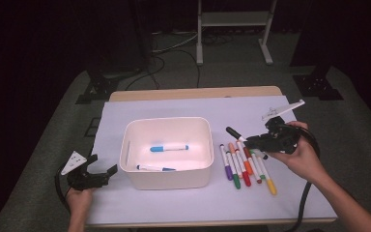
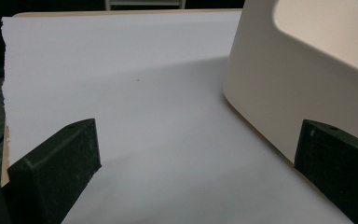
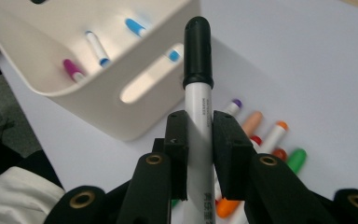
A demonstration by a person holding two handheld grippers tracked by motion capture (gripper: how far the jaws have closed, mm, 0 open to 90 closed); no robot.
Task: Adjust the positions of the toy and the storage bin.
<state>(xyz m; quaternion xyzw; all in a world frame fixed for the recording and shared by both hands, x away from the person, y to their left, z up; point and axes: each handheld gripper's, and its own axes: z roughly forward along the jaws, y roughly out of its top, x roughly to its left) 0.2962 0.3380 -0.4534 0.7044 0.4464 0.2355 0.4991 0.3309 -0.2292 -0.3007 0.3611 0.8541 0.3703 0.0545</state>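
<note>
High view: white bin (image 1: 166, 179) at table (image 1: 290, 203) centre, holding two blue-capped markers; a row of coloured markers (image 1: 246, 166) lies just right of it. Right tool (image 1: 251, 141) is lifted above that row, clamped on a black-capped marker (image 1: 233, 132) whose cap points left toward the bin. Left tool (image 1: 101, 170) rests near the bin's left wall, jaws apart, empty. Left gripper view: open jaws flank bare white table cover (image 2: 121, 93); the bin wall (image 2: 279, 93) stands just beside the right jaw. Right gripper view: the jaws pinch the white barrel (image 3: 199, 121) mid-length, cap leading. Handling note: carry the marker clear over the rim, lower it level inside, then release.
</note>
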